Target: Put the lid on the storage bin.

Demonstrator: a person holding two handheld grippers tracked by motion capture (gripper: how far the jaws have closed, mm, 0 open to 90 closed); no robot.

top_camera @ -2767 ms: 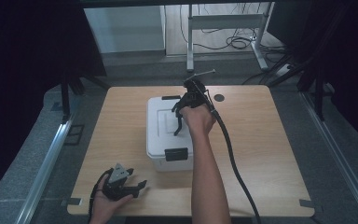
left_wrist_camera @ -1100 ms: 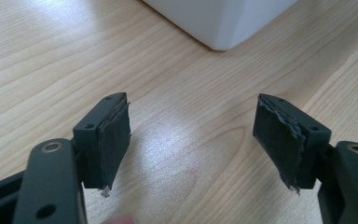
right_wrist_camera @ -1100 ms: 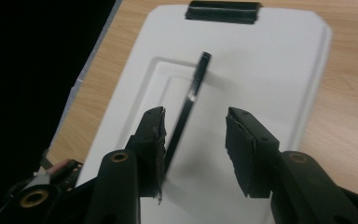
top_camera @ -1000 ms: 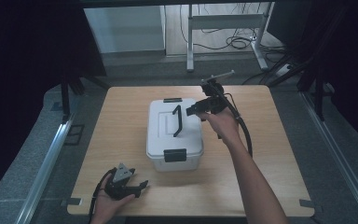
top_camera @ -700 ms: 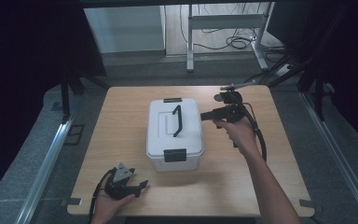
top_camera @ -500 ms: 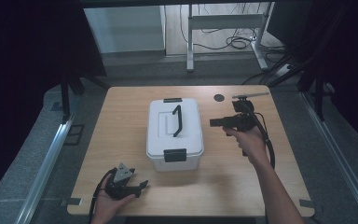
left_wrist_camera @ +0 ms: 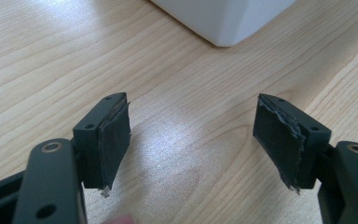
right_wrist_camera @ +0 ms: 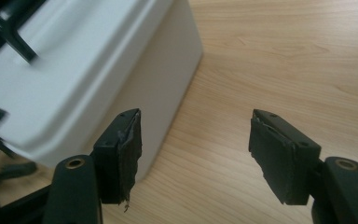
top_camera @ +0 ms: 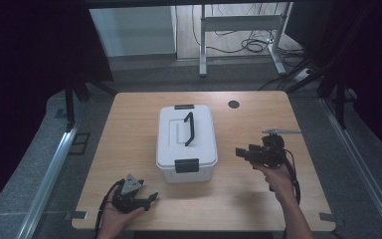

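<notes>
Box: we are working with a white rectangular plastic storage box [top_camera: 186, 142] with a black carrying handle [top_camera: 189, 128] and black latches; it is sitting closed near the middle of the light wooden table [top_camera: 129, 107], slightly toward the far edge.
Handle: it is lying flat along the lid, untouched.
Right gripper: we are holding the right black two-jaw gripper [top_camera: 242, 153] off the box's right side, jaws pointing level at its wall.
What has changed: about three seconds ago this gripper was over the handle; now we are seeing it swung away toward the table's right edge and lower down, and its jaws have just been opening, with nothing between them.
Right jaws now: standing wide apart, bare table between the pads [right_wrist_camera: 127, 151].
Left gripper: we are resting the left black two-jaw gripper [top_camera: 149, 199] by the near edge toward the left corner, jaws spread and empty, unmoved.
Meaning: we are judging the handle work finished, and the box is staying put, free of both grippers.
</notes>
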